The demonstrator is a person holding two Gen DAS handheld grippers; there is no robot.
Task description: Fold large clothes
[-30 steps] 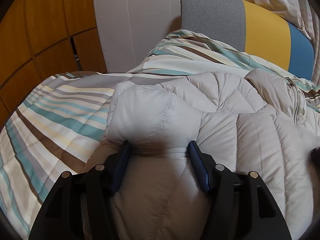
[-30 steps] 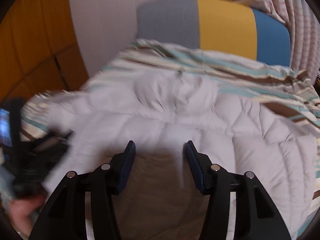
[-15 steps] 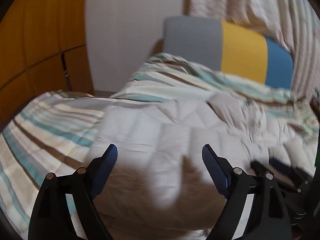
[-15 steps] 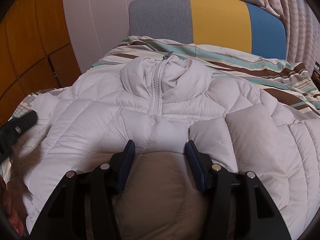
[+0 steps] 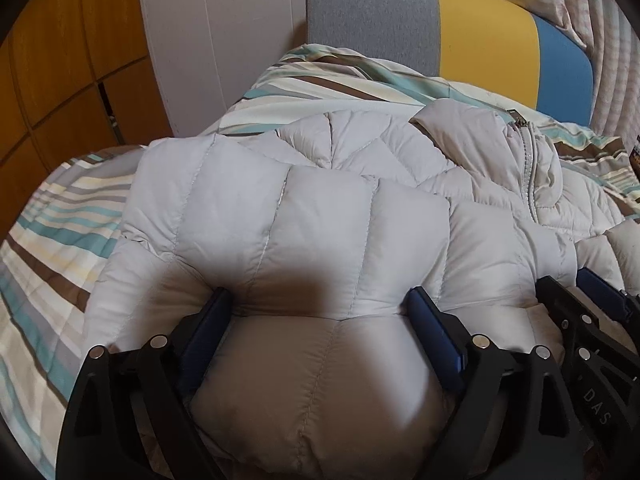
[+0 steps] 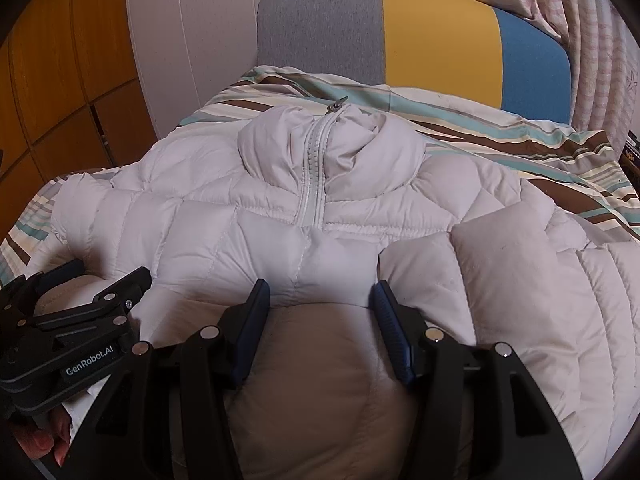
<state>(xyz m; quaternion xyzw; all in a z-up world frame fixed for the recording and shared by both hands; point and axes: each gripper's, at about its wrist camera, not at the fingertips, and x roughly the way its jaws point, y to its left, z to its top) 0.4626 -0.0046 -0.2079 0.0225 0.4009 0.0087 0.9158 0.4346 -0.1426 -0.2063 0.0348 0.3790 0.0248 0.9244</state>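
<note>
- The striped bedcover is spread below a grey, yellow and blue headboard;
- a pale puffer jacket is laid front-up on it, zipped;
- the left gripper, jaws just widened, straddles a padded fold;
- the right gripper is clenched on the jacket's bunched padding.

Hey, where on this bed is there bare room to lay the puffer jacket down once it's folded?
Free: the striped bedspread left of the puffer jacket, toward the wooden wall, and the strip between the collar and the colour-block headboard. Crowded: the near middle, where the left gripper and right gripper straddle the jacket.
</note>
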